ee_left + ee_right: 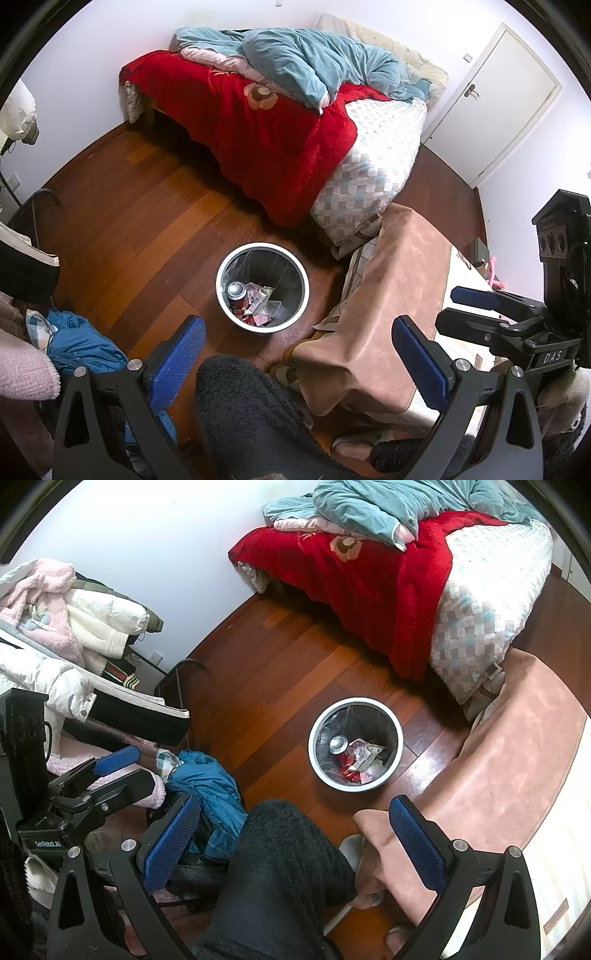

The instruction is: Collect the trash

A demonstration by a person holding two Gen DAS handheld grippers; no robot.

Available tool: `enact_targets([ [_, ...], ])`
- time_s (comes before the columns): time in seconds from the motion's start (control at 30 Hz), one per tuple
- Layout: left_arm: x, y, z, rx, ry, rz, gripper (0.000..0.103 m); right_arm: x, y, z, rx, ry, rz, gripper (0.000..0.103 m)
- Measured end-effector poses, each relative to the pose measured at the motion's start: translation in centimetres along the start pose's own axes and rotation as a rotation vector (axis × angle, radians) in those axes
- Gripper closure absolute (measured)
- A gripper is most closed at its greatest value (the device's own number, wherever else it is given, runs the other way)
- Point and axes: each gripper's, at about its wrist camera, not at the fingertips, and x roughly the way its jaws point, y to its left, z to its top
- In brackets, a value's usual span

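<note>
The trash bin (263, 288) stands on the wood floor (122, 206), near the corner of the bed (369, 177) and just beside the table with the pink cloth (399, 295). It is lined with a dark bag. Inside lie a can (236, 290) and some crumpled wrappers (258, 299).

The left gripper (299, 354) is held high over the person's knee (251, 413). Its blue fingers (177, 358) are spread wide, and nothing is between them. The right gripper (291, 834) looks the same from its own camera: wide apart and empty. In the left view its fingers look closer together, seen from the side.

No loose trash can be seen on the floor here. So the trash looks already in the bin, and the step now is probably to lift the bag out or to look for more.

To do this well, one gripper should come down to the rim (221, 273) of the bin and pinch only the thin edge of the bag. It should squeeze firmly, because a thin bag can slip. The other gripper could hold the bin still. The lift should go straight up and slowly, so the can does not tip out.
</note>
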Motion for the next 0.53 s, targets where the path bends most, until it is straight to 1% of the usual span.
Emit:
enact_targets([
  [0.53, -0.46, 0.21, 0.12, -0.012, -0.010, -0.004, 0.000, 0.17, 0.60, 0.35, -0.001, 0.000, -0.001, 0.000],
])
